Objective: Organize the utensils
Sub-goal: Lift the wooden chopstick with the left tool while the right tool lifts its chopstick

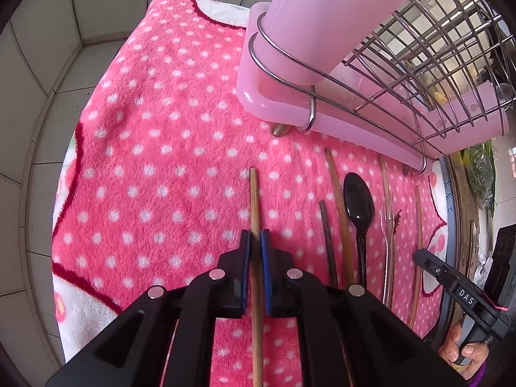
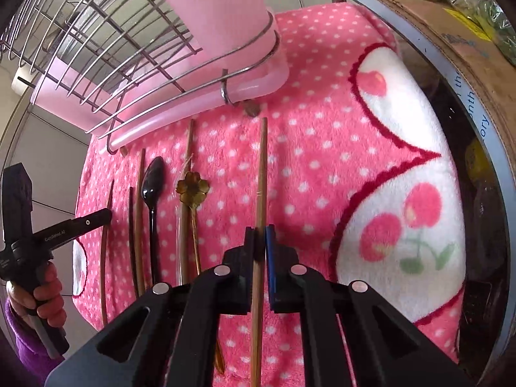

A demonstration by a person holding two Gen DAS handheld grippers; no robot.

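My left jaws point(image 1: 254, 237) are closed on a pale wooden chopstick point(image 1: 255, 200), and my right jaws point(image 2: 259, 235) are closed on a second wooden chopstick point(image 2: 262, 167); in each case the shaft runs lengthwise between the pads, its long axis aligned with the jaws and its far tip projecting ahead toward the drying rack. Both grips sit partway along the shaft, with the near end trailing back beneath the gripper body. Between my two jaws, on the pink polka-dot blanket point(image 1: 154, 148) covering the counter, the remaining utensils lie roughly parallel, tips far: a black spoon point(image 2: 152, 177), a flower-headed gold spoon point(image 2: 193, 188), a clear plastic fork point(image 1: 388, 222), and several darker chopsticks point(image 1: 337, 193). The pink utensil holder point(image 1: 300, 25), clipped into the wire rack point(image 1: 429, 54), stands at the far edge, nearly straight ahead of both tips. I judge that each chopstick must be swung upright before it can drop into the holder; neither hand looks clearly nearer.
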